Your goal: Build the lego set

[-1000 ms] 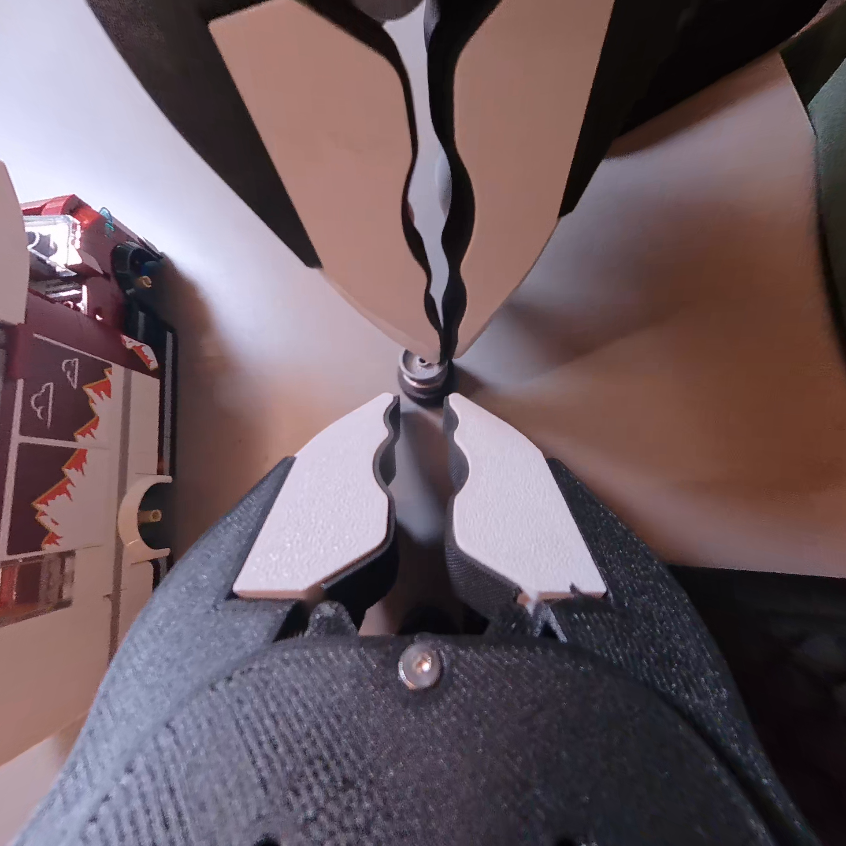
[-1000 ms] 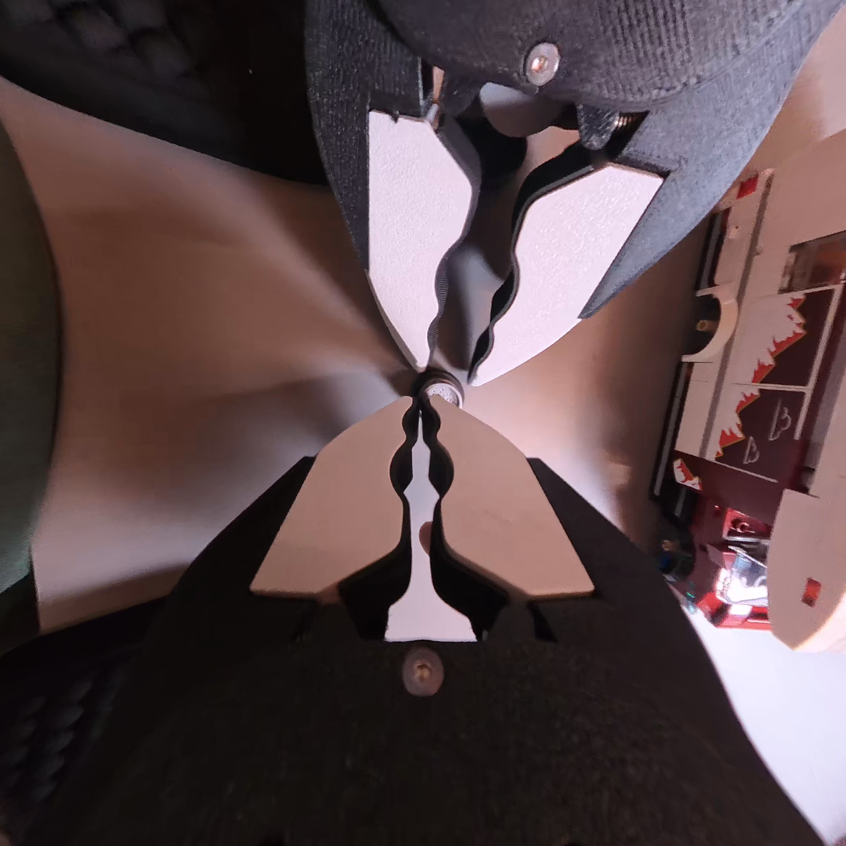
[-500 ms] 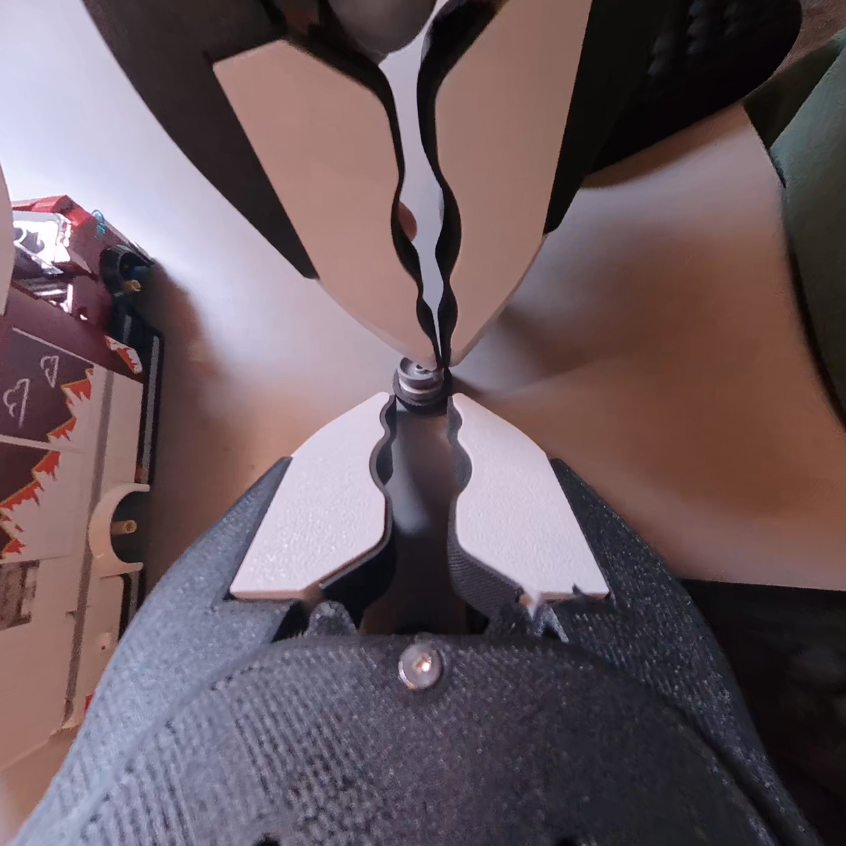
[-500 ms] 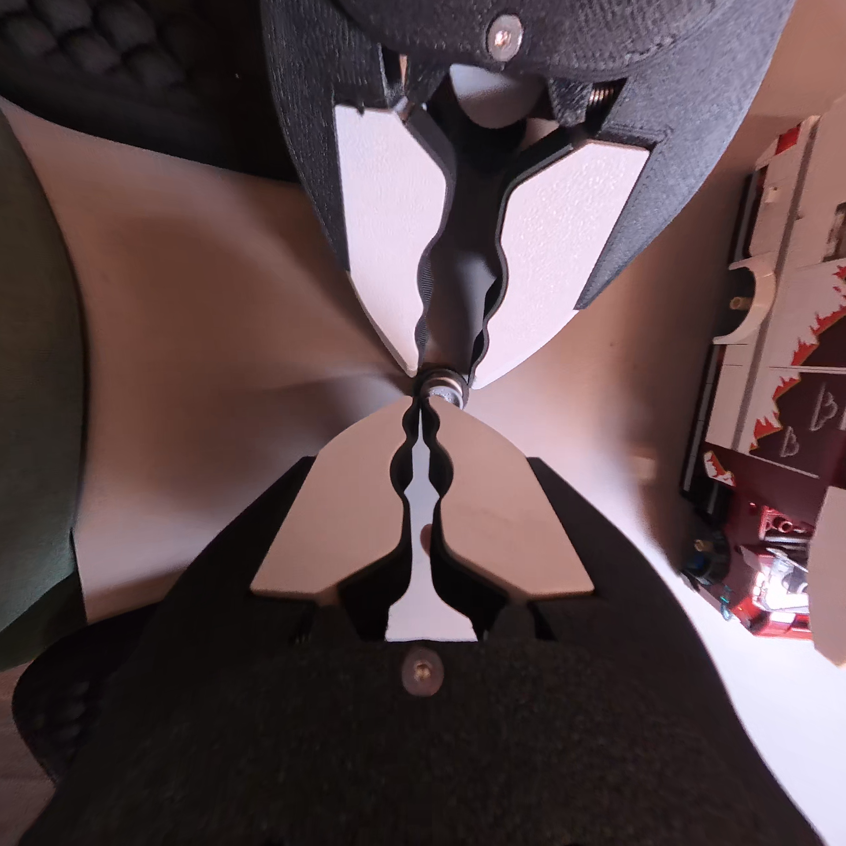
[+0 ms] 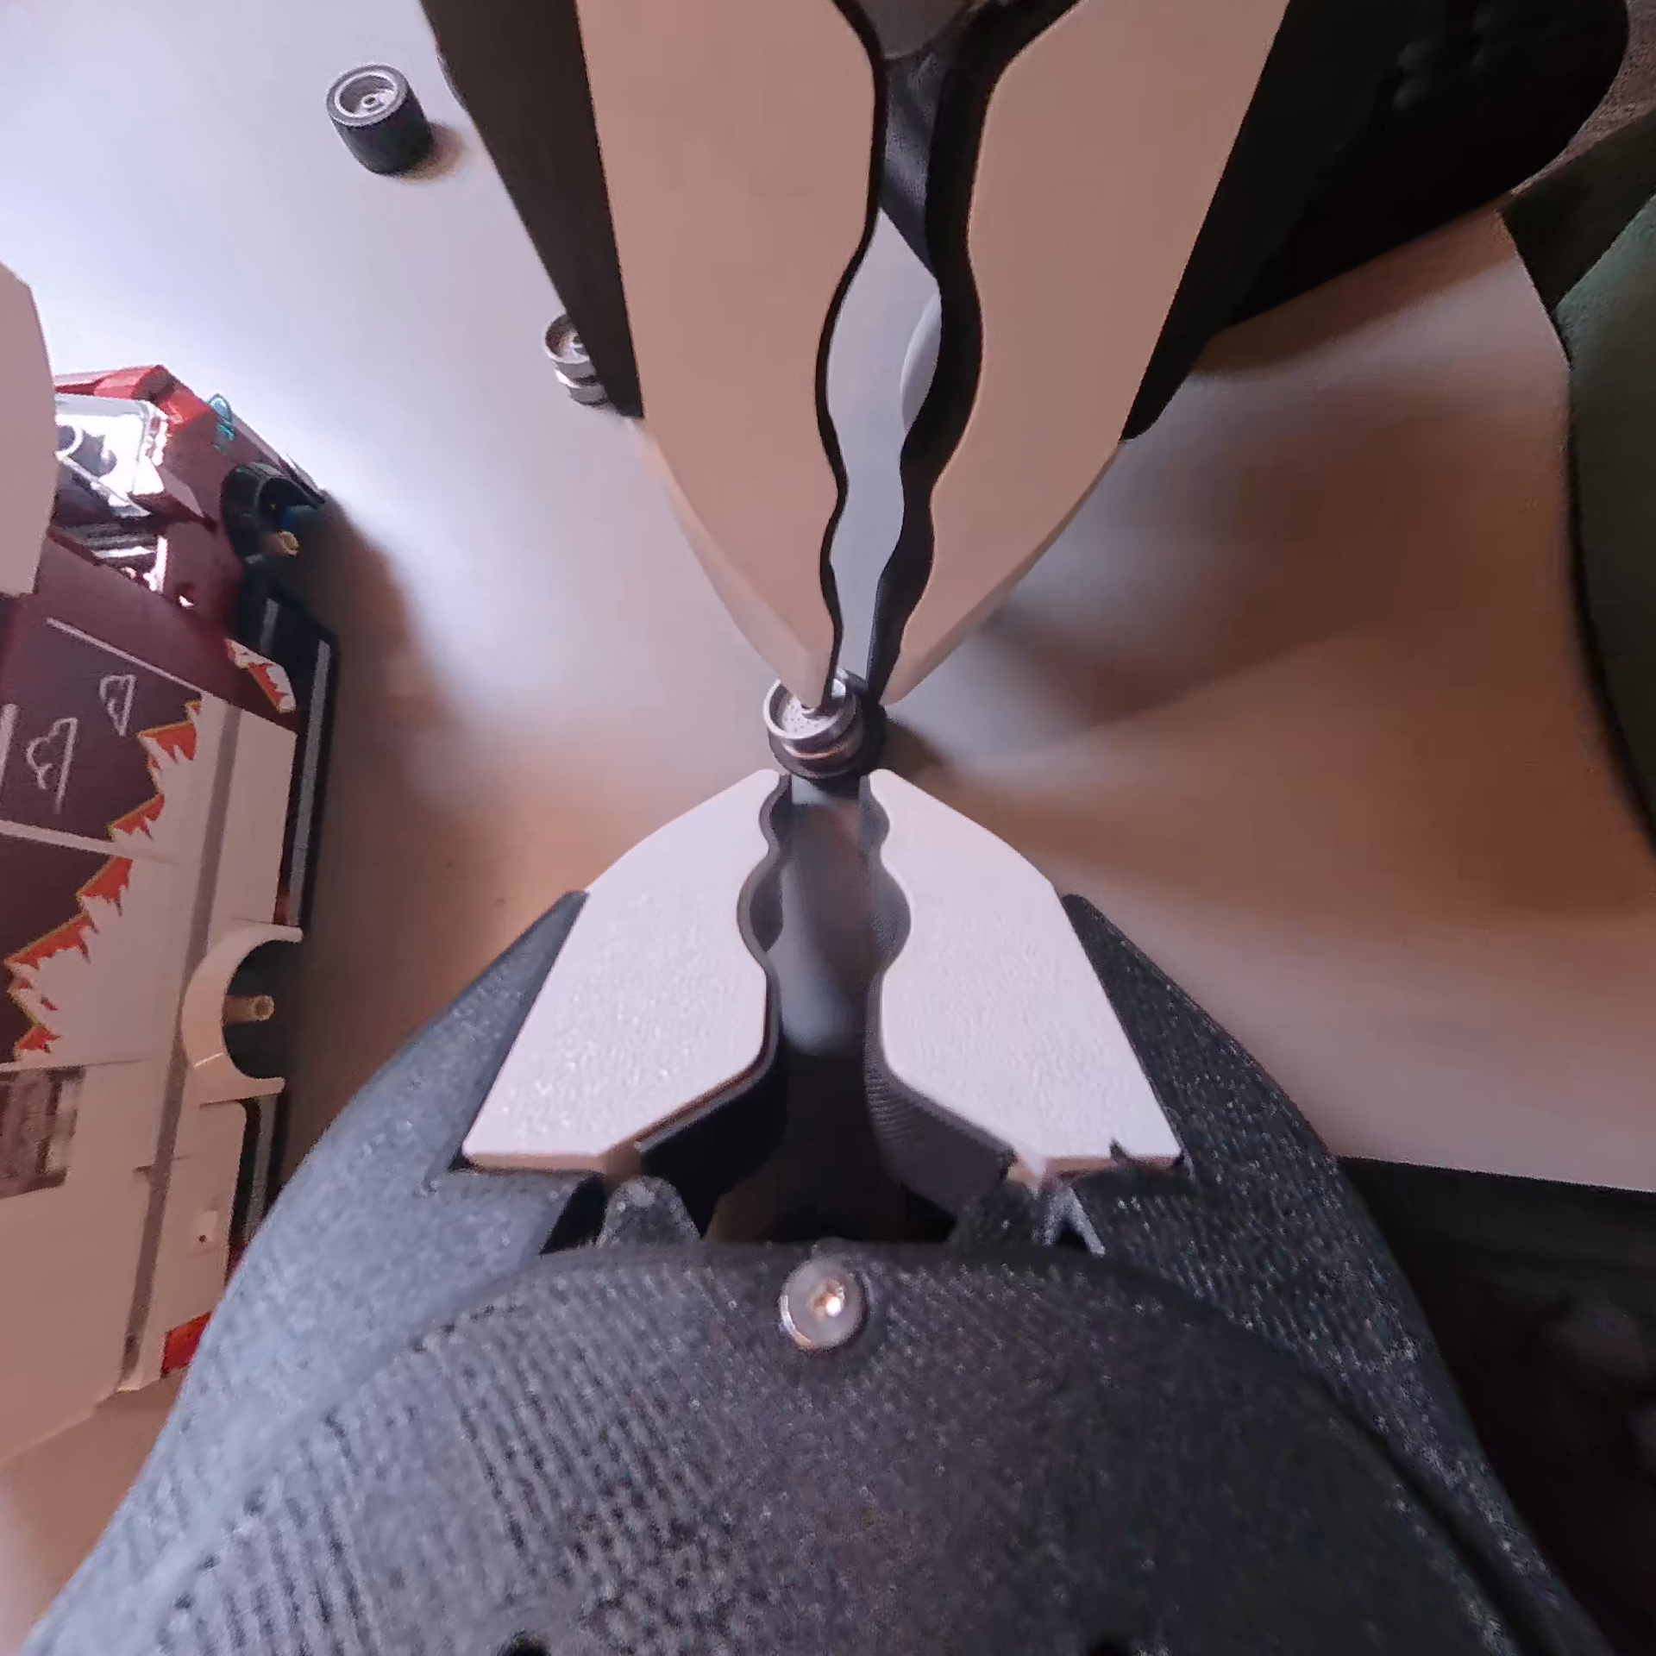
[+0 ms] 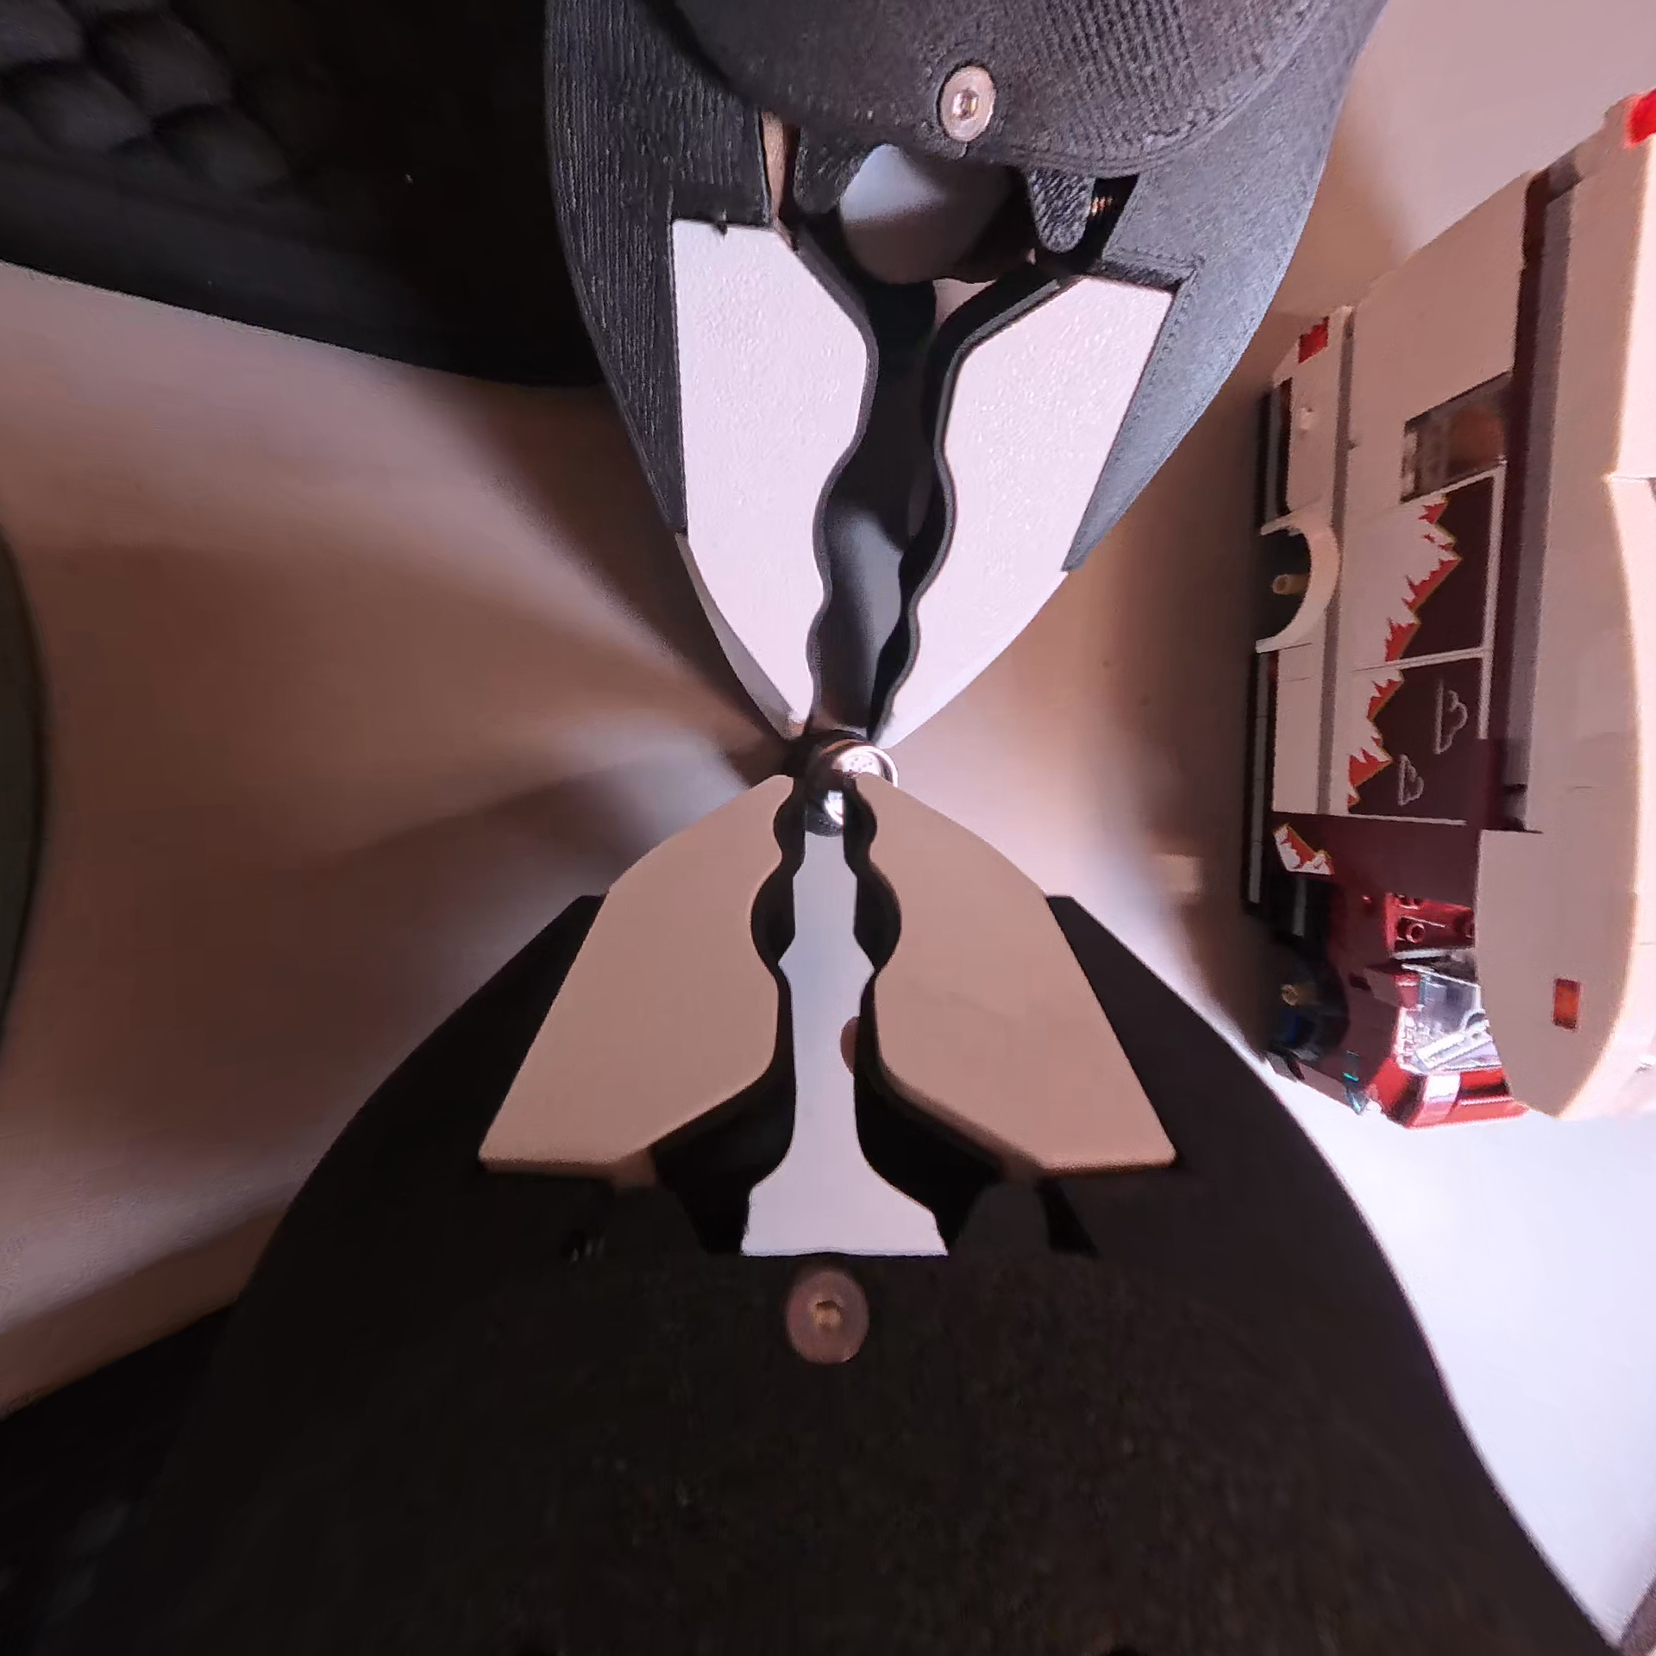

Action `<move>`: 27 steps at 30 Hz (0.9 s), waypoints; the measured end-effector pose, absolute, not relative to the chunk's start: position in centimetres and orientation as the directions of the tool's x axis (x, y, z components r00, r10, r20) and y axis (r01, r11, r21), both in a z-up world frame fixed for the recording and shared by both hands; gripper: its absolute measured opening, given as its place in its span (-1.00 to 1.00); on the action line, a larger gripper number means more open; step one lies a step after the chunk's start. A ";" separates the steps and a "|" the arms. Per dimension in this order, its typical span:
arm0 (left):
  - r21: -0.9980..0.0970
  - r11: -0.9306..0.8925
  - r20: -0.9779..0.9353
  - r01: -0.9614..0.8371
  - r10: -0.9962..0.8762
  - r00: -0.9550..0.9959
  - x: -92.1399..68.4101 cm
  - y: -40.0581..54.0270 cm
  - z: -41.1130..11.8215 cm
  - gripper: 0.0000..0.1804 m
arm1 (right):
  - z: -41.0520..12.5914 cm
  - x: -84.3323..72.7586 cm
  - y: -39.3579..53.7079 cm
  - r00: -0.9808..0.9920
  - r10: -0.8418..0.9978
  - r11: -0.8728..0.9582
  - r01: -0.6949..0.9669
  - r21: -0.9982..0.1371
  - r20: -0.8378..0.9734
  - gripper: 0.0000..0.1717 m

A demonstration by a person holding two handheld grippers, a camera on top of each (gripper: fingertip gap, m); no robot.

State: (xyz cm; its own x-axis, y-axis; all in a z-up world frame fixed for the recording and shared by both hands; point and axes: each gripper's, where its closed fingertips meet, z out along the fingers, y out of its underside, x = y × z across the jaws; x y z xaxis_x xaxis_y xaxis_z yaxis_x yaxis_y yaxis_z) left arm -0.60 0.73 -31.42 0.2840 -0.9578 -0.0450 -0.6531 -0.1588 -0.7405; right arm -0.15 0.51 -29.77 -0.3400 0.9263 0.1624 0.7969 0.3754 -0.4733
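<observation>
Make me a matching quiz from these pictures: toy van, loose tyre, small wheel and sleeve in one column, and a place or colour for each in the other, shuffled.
1 toy van
2 loose tyre
3 small wheel
4 sleeve

a between left gripper and right gripper
b dark green
c white and dark red
d alone, far off on the table

Pairs: 1-c, 2-d, 3-a, 4-b

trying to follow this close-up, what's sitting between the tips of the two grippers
A small silver wheel hub with a black tyre sits between them: the left gripper meets it from below and the right gripper from above. The left wrist view shows it best.
</observation>
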 end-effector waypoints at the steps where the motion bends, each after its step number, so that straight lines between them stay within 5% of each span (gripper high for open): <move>1: -0.740 -0.158 -0.050 -0.654 -0.957 0.287 -0.6 0.8 -31.4 -0.82 | -29.8 -0.1 0.5 -0.338 0.926 0.376 0.797 -0.473 0.167 -0.92; 20: -0.735 -0.168 -0.060 -0.657 -0.949 0.310 0.1 1.0 -31.4 -0.76 | -30.1 -0.1 1.0 -0.201 0.968 0.249 0.833 -0.494 0.149 -0.90; 27: -0.743 -0.161 -0.057 -0.650 -0.952 0.302 0.1 0.9 -31.4 -0.74 | -30.2 0.0 0.9 -0.359 0.901 0.429 0.816 -0.386 0.243 -0.90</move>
